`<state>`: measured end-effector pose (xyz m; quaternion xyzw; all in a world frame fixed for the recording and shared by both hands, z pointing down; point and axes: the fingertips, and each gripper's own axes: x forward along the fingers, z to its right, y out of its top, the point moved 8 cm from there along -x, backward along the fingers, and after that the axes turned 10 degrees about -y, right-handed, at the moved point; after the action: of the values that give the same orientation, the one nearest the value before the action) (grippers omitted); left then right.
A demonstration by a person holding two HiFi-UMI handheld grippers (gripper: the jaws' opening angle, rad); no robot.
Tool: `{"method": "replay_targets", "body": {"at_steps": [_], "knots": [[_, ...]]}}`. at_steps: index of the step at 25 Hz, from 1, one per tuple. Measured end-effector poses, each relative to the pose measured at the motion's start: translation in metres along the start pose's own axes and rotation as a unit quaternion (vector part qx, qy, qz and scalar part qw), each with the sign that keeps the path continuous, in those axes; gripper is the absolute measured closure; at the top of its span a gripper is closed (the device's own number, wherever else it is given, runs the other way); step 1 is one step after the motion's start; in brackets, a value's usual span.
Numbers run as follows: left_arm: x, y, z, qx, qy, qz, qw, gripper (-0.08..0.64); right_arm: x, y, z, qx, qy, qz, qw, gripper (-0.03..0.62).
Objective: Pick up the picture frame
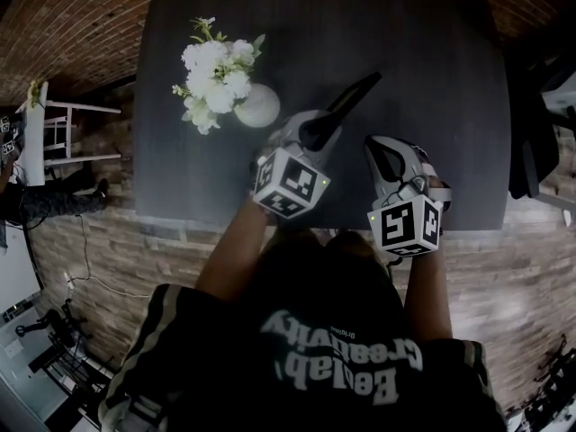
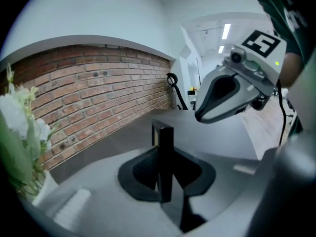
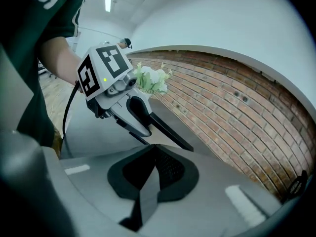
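The picture frame (image 1: 353, 97) is thin and black. It slants out over the dark table (image 1: 441, 70) from my left gripper (image 1: 317, 133), which is shut on its near end. In the left gripper view the frame (image 2: 165, 149) stands edge-on, clamped between the black pads (image 2: 143, 169). My right gripper (image 1: 378, 149) hovers just right of the left one near the table's front edge, with its jaws shut and nothing in them. In the right gripper view the pads (image 3: 170, 169) meet, and the left gripper (image 3: 143, 130) carries the frame (image 3: 170, 131) as a dark strip.
White flowers (image 1: 216, 75) in a round white vase (image 1: 258, 106) stand on the table just left of the left gripper. A white stool (image 1: 54, 133) sits off the table's left side on the brick-patterned floor. A brick wall (image 3: 232, 107) runs behind the table.
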<state>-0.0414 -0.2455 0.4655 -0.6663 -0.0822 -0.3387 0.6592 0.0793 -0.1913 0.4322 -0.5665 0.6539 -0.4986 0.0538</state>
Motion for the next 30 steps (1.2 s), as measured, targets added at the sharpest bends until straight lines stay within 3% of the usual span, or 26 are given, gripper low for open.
{"method": "replay_targets", "body": {"at_steps": [19, 30], "knots": [[-0.037, 0.059, 0.041, 0.009, 0.112, 0.006, 0.9936, 0.505, -0.049, 0.009, 0.036, -0.022, 0.013, 0.099, 0.995, 0.586], [-0.067, 0.077, 0.064, 0.017, 0.153, 0.005, 0.9880, 0.505, -0.073, 0.022, 0.040, -0.036, 0.011, 0.139, 0.990, 0.586]]}}
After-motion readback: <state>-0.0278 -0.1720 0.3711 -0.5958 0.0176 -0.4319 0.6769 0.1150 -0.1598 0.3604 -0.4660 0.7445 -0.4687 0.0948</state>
